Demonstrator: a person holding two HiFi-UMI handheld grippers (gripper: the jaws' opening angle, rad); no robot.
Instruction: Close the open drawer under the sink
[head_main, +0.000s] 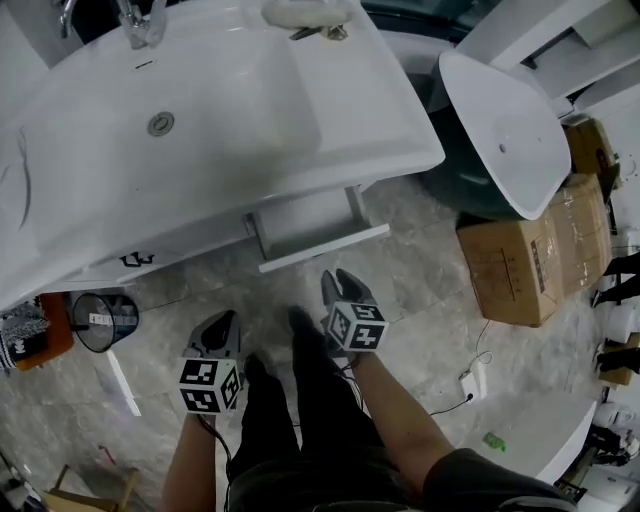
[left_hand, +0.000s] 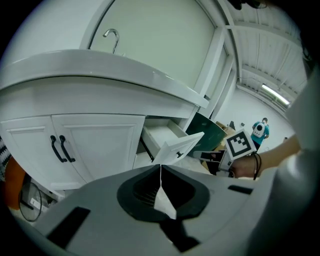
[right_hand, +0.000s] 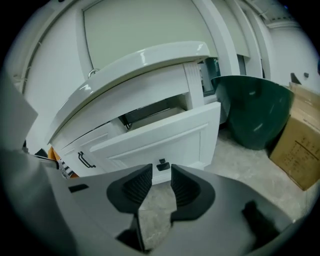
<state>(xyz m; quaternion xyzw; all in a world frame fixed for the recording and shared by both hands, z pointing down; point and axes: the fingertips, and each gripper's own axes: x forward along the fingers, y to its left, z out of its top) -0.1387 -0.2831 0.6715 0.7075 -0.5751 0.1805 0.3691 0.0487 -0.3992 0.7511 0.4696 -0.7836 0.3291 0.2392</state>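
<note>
The white drawer (head_main: 322, 236) stands pulled out under the white sink (head_main: 200, 120), at the cabinet's right end. In the right gripper view its front panel (right_hand: 160, 136) with a small black knob (right_hand: 162, 165) fills the middle, just beyond my right gripper (right_hand: 161, 178), which is open with nothing between its jaws. My left gripper (left_hand: 160, 168) is shut and empty, and the open drawer (left_hand: 172, 145) lies ahead of it. In the head view both grippers hang over the floor in front of the drawer, the left one (head_main: 222, 325) lower left, the right one (head_main: 340, 285) nearer the drawer front.
Left of the drawer are cabinet doors with black handles (left_hand: 62, 148). A dark green tub (right_hand: 255, 112) and cardboard boxes (head_main: 520, 265) stand to the right. A black wire bin (head_main: 100, 320) sits at the left, a white plug and cable (head_main: 470, 382) on the marble floor.
</note>
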